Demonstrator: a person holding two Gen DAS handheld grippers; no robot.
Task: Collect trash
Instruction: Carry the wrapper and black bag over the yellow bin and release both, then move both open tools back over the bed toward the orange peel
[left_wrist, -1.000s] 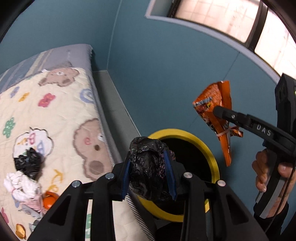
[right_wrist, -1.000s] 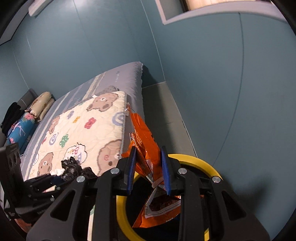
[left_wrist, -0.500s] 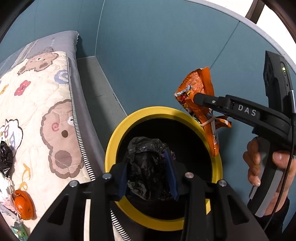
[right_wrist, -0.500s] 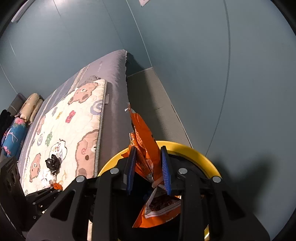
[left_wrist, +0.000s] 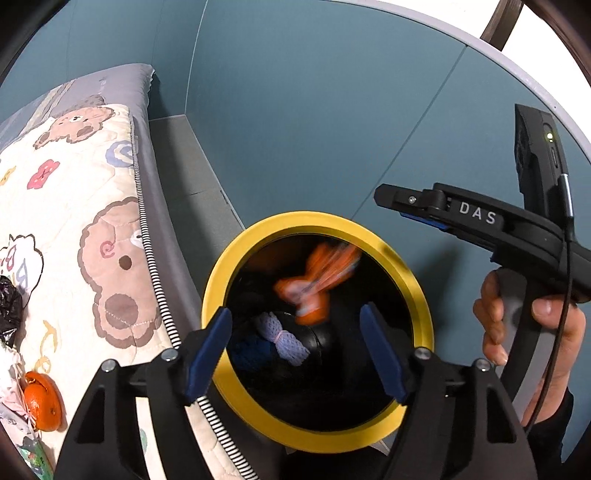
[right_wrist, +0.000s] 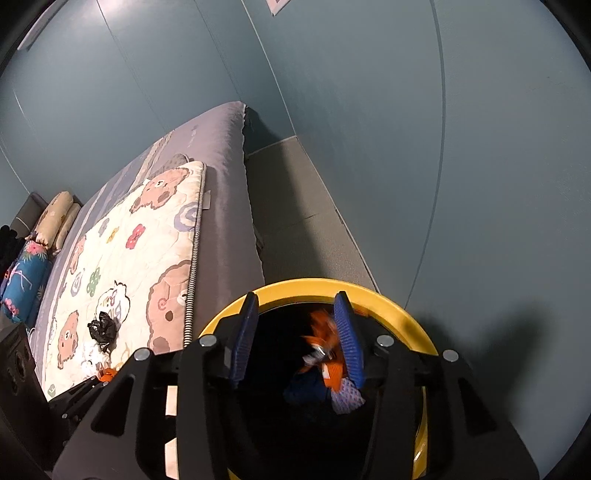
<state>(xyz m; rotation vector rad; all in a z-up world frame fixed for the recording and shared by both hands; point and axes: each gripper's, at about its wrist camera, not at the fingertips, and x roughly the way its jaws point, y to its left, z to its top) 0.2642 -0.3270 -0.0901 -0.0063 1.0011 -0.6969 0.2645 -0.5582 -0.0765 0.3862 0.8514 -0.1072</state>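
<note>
A yellow-rimmed black bin (left_wrist: 236, 258) stands on the floor beside the bed; it also shows in the right wrist view (right_wrist: 399, 306). My left gripper (left_wrist: 295, 347) is open and empty above the bin's mouth. My right gripper (right_wrist: 297, 336) is open and empty over the bin too; it shows in the left wrist view (left_wrist: 391, 197). An orange snack wrapper (left_wrist: 317, 280), blurred, is falling inside the bin, also in the right wrist view (right_wrist: 325, 343). The black bag dropped in is not distinguishable in the dark bin. A pale knitted item (left_wrist: 284, 338) lies at the bottom.
On the bear-print quilt (left_wrist: 74, 221) lie a black crumpled bag (left_wrist: 9, 310), white tissue (left_wrist: 11, 369) and an orange (left_wrist: 40, 402); the bag also shows in the right wrist view (right_wrist: 101, 326). A teal wall (left_wrist: 332, 110) stands close behind the bin. Pillows (right_wrist: 37, 236) lie at the bed's far end.
Both grippers opened over the bin. The black bag left my left gripper and the orange wrapper left my right gripper; the wrapper is dropping into the bin.
</note>
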